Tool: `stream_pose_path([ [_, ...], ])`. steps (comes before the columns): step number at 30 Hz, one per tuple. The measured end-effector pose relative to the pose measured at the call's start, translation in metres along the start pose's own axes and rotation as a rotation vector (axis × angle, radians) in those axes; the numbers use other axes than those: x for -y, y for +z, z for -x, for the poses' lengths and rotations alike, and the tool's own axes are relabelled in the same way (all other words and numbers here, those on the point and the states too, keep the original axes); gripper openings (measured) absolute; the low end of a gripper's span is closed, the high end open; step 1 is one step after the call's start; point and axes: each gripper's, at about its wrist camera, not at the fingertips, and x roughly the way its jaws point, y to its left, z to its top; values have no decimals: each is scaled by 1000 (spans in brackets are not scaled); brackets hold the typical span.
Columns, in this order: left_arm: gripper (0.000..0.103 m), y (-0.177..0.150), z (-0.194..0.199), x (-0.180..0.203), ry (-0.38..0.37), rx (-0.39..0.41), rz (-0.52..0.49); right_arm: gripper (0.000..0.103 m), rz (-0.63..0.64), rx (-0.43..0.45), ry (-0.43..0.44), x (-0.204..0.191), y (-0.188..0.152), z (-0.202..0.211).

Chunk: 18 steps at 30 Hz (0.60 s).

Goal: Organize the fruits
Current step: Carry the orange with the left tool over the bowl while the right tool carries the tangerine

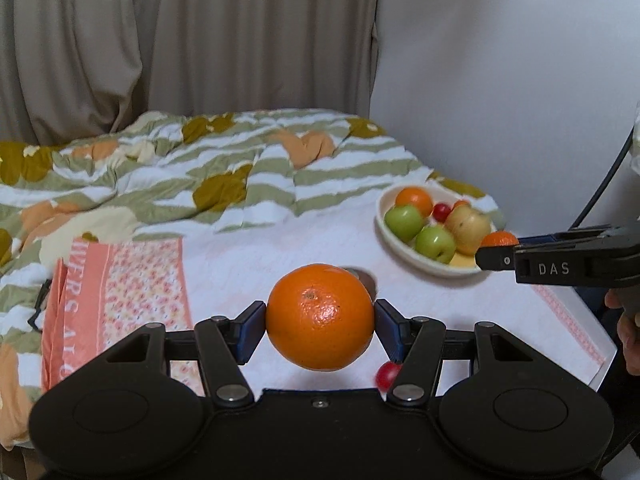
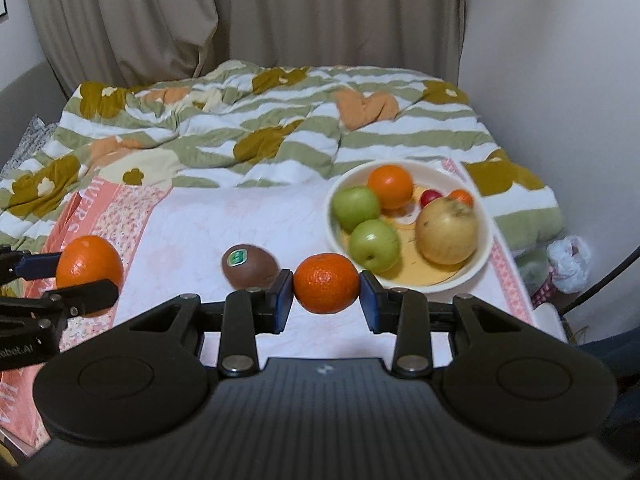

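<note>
Two grippers, two pieces of citrus, both clamped. The left gripper [image 1: 320,318] has its blue pads pressed against either side of a big orange [image 1: 320,316], held clear above the white towel [image 1: 248,256]. Just below and to the right of that gripper's right finger, a small red cherry tomato [image 1: 387,374] sits on the towel, slightly blurred. Directly behind the held orange peeks a brown rounded shape, mostly hidden from this side.

Over to the right gripper [image 2: 326,292]: it pinches a smaller mandarin [image 2: 327,283] between its pads, close in front of the bowl's near rim. Just left of its left finger lies a brown kiwi [image 2: 250,266] with a green sticker, resting on the towel. Farther left, the other gripper shows with its orange, over the pink patterned cloth edge [image 2: 120,208].

Ahead and right of the right gripper sits the cream bowl [image 2: 486,248], already loaded: two green apples [image 2: 374,246] at the near left, a large yellowish apple [image 2: 447,230] on the right, another orange [image 2: 390,186] at the back, and a red cherry tomato [image 2: 430,197] beside a small orange fruit [image 2: 461,197] against the far rim.

Beyond the bowl spreads a rumpled striped blanket [image 2: 260,128] with mustard flowers, then beige curtains [image 2: 240,16] and a white wall [image 2: 560,60] on the right. A crumpled plastic bag [image 2: 568,258] lies past the bowl, by that wall.
</note>
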Motion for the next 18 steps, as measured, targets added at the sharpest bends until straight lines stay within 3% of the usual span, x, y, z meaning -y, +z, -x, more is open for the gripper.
stream_pose_path([
  [9, 63, 20, 2, 63, 100, 66, 78, 51, 71, 21, 81, 69, 15, 12],
  [18, 63, 44, -27, 124, 174, 95, 146, 51, 145, 43, 160, 137, 40, 1],
])
